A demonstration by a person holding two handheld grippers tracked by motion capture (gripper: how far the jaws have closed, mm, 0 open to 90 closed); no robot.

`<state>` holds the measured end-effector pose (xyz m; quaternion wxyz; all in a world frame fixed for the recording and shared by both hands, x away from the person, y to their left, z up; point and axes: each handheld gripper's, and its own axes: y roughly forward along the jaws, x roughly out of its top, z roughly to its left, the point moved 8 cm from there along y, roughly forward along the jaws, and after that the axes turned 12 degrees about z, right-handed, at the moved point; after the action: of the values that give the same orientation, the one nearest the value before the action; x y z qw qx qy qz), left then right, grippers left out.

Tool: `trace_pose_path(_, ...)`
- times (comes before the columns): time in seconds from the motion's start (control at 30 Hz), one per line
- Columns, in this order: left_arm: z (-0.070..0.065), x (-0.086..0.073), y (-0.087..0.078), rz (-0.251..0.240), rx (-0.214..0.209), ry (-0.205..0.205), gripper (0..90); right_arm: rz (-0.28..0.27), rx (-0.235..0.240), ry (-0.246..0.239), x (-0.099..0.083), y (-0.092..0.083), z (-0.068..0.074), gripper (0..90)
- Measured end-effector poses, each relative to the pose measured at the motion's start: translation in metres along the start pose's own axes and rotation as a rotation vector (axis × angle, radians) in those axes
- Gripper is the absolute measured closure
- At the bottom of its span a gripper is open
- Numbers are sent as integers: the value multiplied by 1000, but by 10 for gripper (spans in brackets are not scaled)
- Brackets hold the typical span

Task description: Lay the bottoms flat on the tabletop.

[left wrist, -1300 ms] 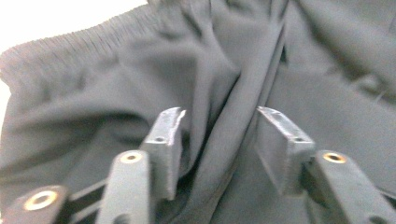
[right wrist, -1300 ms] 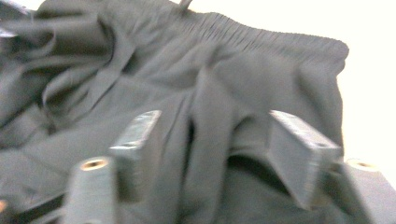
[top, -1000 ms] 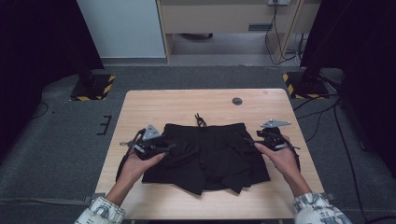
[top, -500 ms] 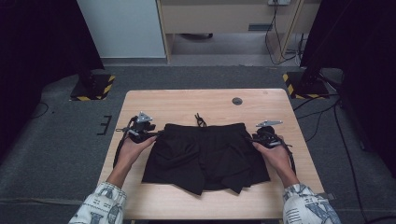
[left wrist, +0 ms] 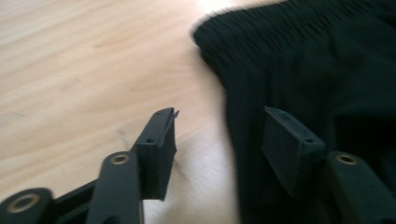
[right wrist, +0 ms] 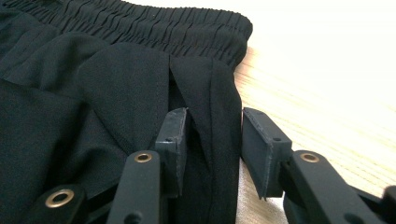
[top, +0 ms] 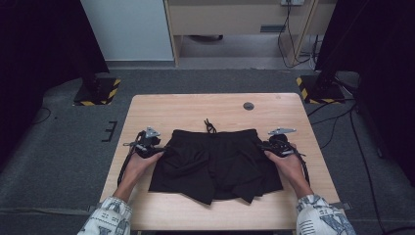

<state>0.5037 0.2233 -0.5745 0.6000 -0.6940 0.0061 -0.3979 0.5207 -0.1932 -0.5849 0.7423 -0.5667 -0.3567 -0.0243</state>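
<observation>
Shorts (top: 218,161) lie spread flat; your right gripper (right wrist: 212,140) has just been closing around the side edge, left gripper (left wrist: 219,140) apart astride the other edge, folding yet to come.

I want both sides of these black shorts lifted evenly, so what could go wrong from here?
The left hand-held gripper straddles only the shorts' very edge, with one jaw over bare table, so it may close on little or no fabric. The right hand-held gripper brackets just a thin side fold, which could slip free.
</observation>
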Motion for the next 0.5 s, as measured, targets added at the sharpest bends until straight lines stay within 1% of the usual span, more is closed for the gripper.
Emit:
trace_pose_path(0.03, -5, 0, -2, -21, -16, 2, 388, -4, 1, 2, 0, 0, 0, 601)
trace_pose_path(0.07, -11, -1, -3, -21, -18, 16, 380, -6, 2, 4, 0, 0, 0, 597)
trace_pose_path(0.1, -16, -1, -4, -17, -16, 35, 350, -9, 1, 3, 0, 1, 0, 593)
trace_pose_path(0.13, -22, -2, -5, -17, -33, 46, 310, -10, 0, 4, 0, 1, 1, 588)
trace_pose_path(0.17, -27, -3, -5, -12, -53, 54, 294, -11, -3, 0, 0, 1, 1, 587)
trace_pose_path(0.23, -38, -5, -6, -9, -58, 83, 249, -9, -7, -5, 0, 1, 2, 576)
trace_pose_path(0.3, -47, -9, -8, -6, -74, 87, 223, -6, -12, -9, 0, 1, 3, 574)
trace_pose_path(0.33, -52, -10, -10, -12, -88, 89, 217, -7, -13, -8, 0, 1, 3, 574)
trace_pose_path(0.37, -56, -12, -11, -18, -90, 96, 216, -9, -14, -9, 0, 1, 3, 571)
trace_pose_path(0.4, -59, -14, -13, -20, -79, 107, 207, -10, -10, -4, 0, 1, 3, 568)
trace_pose_path(0.43, -61, -16, -15, -21, -82, 117, 194, -12, -10, -4, -1, 1, 3, 565)
trace_pose_path(0.47, -62, -17, -16, -17, -90, 117, 195, -14, -10, -7, -1, 1, 3, 559)
trace_pose_path(0.5, -61, -18, -17, -16, -87, 115, 192, -17, -14, -13, -1, 1, 3, 555)
